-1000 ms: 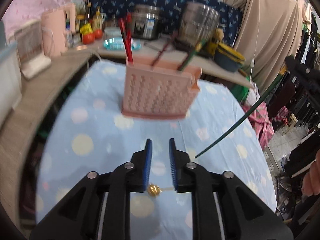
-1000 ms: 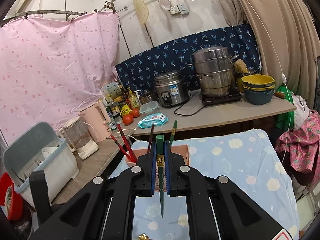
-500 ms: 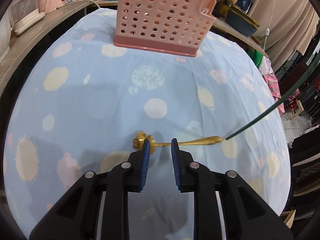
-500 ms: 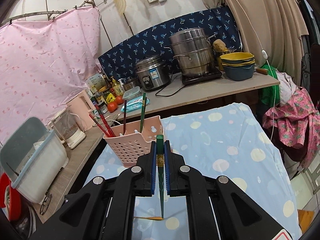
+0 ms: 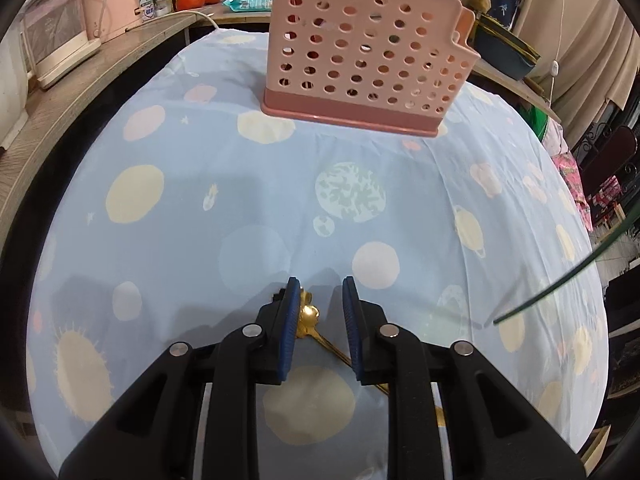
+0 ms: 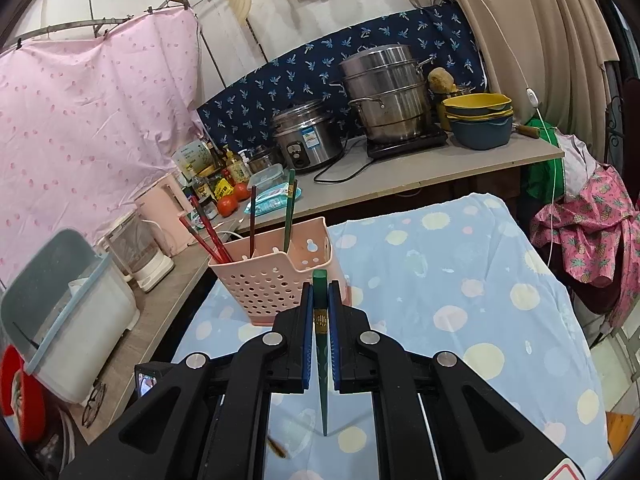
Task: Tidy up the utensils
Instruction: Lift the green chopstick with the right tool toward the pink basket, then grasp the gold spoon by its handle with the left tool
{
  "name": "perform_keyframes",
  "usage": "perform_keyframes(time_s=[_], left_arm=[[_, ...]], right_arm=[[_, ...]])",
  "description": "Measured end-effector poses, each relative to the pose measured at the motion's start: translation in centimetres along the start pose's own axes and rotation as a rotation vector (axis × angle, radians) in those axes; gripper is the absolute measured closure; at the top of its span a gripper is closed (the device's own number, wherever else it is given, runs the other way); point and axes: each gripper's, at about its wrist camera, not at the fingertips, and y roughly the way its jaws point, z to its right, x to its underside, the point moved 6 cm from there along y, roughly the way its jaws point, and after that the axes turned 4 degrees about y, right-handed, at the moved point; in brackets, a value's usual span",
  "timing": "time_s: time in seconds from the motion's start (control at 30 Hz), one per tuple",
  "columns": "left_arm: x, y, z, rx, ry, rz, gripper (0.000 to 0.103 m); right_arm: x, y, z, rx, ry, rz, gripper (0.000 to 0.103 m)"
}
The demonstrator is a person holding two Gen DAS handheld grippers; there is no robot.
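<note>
- Your left gripper (image 5: 319, 304) pointed steeply down, jaws apart, straddling the gold spoon (image 5: 310, 314) on the tablecloth (image 5: 256, 208).
- Your right gripper (image 6: 320, 312) pinched a green chopstick (image 6: 321, 344), pink basket (image 6: 276, 280) just ahead.

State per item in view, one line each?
Gold spoon: flat on the cloth, between the left fingers, ungripped.
Green chopstick: clamped in the right gripper, tip down.
Left gripper: open, straddling the spoon.
Pink basket: upright, holds red chopsticks and one green one.
</note>
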Motion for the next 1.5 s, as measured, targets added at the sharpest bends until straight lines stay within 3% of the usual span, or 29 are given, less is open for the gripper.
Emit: perform_keyframes(time_s=[0.13, 0.3, 0.6, 0.73, 0.87, 1.03, 1.2, 1.5], left_arm=[[0.6, -0.6, -0.1, 0.003, -0.016, 0.002, 0.081], [1.0, -2.9, 0.3, 0.011, -0.046, 0.034, 0.052], [4.5, -2.4, 3.5, 0.012, -0.018, -0.021, 0.049], [5.6, -2.2, 4.1, -0.036, 0.042, -0.017, 0.053], [6.5, -2.8, 3.4, -0.040, 0.055, -0.011, 0.070], [7.4, -3.6, 2.2, -0.021, 0.036, -0.008, 0.075], [7.5, -3.6, 2.2, 0.012, 0.022, -0.006, 0.092], [6.3, -5.9, 2.3, 0.054, 0.006, 0.036, 0.093]], right_arm=[[-0.4, 0.3, -0.6, -0.011, -0.009, 0.004, 0.096], [0.0, 0.3, -1.5, -0.028, -0.019, 0.001, 0.096], [0.7, -0.1, -1.7, -0.034, -0.012, -0.007, 0.096], [1.2, -0.6, -1.9, -0.039, -0.013, -0.008, 0.096], [1.4, -1.1, -1.9, -0.043, -0.012, -0.009, 0.096], [2.1, -1.5, -2.0, -0.047, -0.009, -0.020, 0.096], [2.9, -1.6, -2.1, -0.051, -0.005, -0.036, 0.096], [3.4, -1.9, -2.8, -0.055, -0.025, -0.046, 0.096]])
